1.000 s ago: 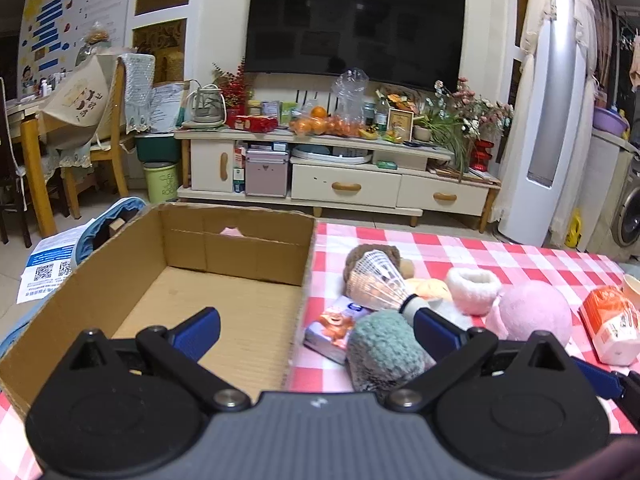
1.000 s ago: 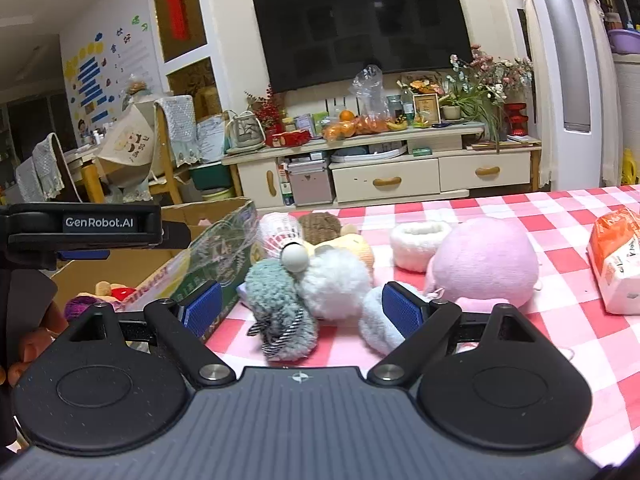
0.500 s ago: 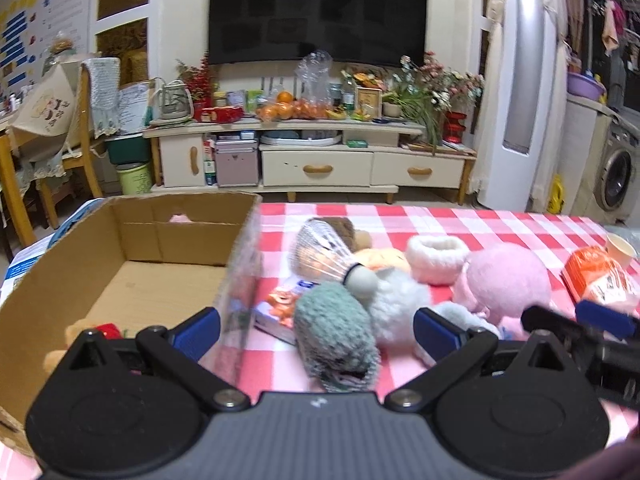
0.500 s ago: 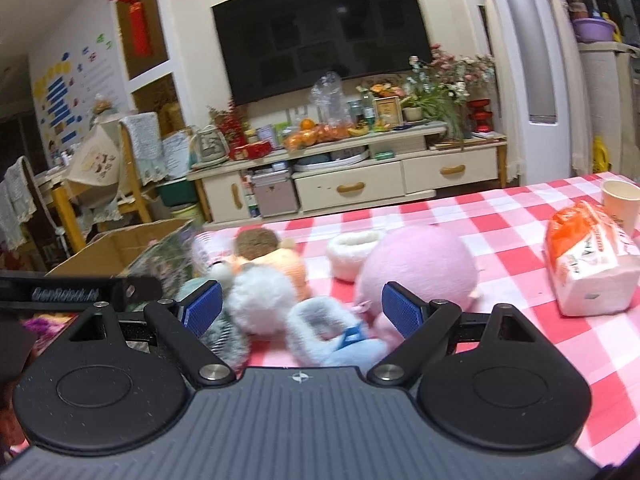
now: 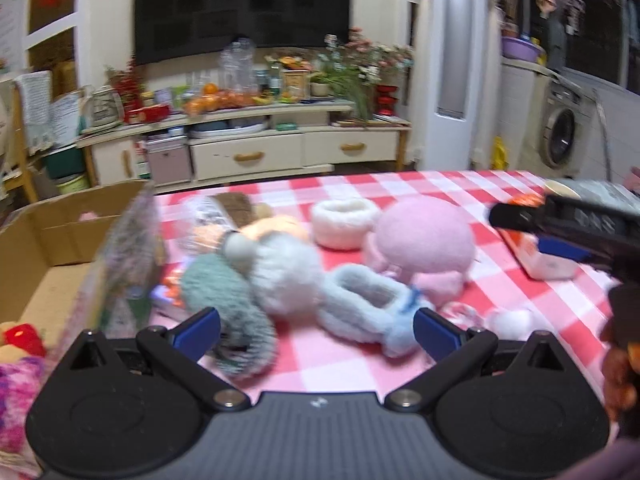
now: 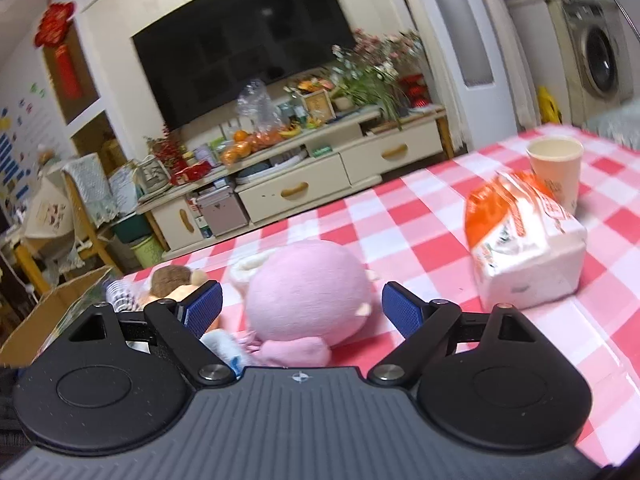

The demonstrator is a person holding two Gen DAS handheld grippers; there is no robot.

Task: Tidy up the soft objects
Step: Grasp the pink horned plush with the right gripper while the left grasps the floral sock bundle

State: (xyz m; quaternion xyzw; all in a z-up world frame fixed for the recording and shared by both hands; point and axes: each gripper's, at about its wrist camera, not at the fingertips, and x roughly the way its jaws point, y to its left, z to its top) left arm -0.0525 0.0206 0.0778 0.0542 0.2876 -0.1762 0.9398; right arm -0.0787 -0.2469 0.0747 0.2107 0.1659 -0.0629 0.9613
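Left tongs (image 5: 316,330) wide, empty, near pink plush (image 5: 424,238). Right tongs (image 6: 301,309) wide, empty, astride pink plush. Box (image 5: 44,240) left of it.

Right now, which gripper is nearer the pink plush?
Right. The right gripper has its open jaws on either side of the pink plush. The left gripper is open farther back, over the blue fuzzy slipper, with the plush beyond it to the right.
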